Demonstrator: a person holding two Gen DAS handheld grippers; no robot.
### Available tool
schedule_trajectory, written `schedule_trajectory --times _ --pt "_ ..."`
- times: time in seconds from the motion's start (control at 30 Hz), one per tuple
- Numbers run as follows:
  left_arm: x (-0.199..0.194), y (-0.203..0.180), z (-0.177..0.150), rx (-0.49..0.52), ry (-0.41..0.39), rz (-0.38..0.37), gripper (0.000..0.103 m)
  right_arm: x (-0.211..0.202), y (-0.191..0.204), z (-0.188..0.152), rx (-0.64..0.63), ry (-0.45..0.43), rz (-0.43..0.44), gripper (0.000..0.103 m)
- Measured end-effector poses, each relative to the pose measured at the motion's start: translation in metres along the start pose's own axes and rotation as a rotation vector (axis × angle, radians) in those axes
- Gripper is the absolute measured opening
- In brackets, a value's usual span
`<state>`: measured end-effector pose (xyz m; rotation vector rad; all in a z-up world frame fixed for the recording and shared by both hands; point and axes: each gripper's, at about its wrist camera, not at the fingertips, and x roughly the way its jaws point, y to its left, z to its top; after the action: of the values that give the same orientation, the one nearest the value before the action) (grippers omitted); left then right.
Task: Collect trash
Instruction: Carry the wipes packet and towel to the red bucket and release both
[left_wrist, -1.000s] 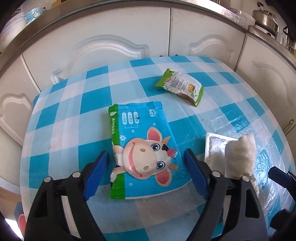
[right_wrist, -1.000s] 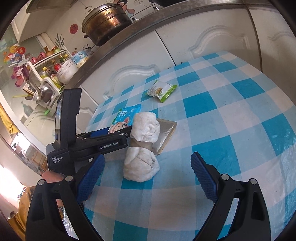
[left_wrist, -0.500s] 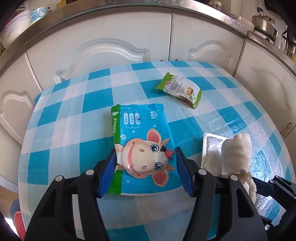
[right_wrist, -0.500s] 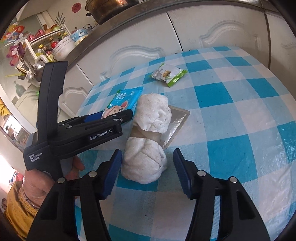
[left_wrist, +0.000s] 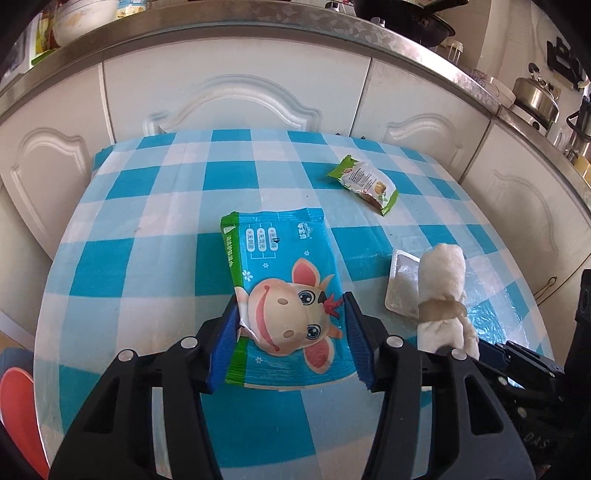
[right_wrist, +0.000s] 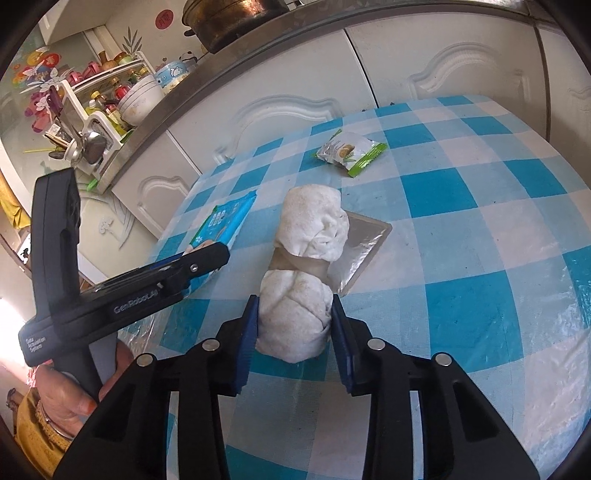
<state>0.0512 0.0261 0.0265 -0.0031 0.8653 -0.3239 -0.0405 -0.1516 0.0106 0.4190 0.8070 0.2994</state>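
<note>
We hold two pieces | left gripper (left_wrist: 291, 332) has just closed onto blue cow packet (left_wrist: 280, 280) | right gripper (right_wrist: 293, 332) pinches taped white bundle (right_wrist: 303, 280) | both on desk (left_wrist: 147, 258) | green wrapper (left_wrist: 365, 182), silver pouch (right_wrist: 364, 236) left | no bin seen

You have one cow-print wet-wipe pack (left_wrist: 280, 291), one green snack packet (left_wrist: 365, 183), one taped white paper bundle (left_wrist: 441, 295) and one clear plastic tray (left_wrist: 400, 284) beside the bundle.
</note>
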Motion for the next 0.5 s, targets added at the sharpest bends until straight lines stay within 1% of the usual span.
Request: schedule_trajectory --times 0.27,0.5 --pt "-0.051 0.011 -0.039 -0.049 -0.012 0.020 0.055 -0.001 -0.003 0.001 0.007 -0.008 0.020 0.038" --pt "-0.089 0.025 -0.080 -0.086 0.002 0.053 0.055 -0.002 -0.005 0.001 0.017 -0.013 0.021 0.038"
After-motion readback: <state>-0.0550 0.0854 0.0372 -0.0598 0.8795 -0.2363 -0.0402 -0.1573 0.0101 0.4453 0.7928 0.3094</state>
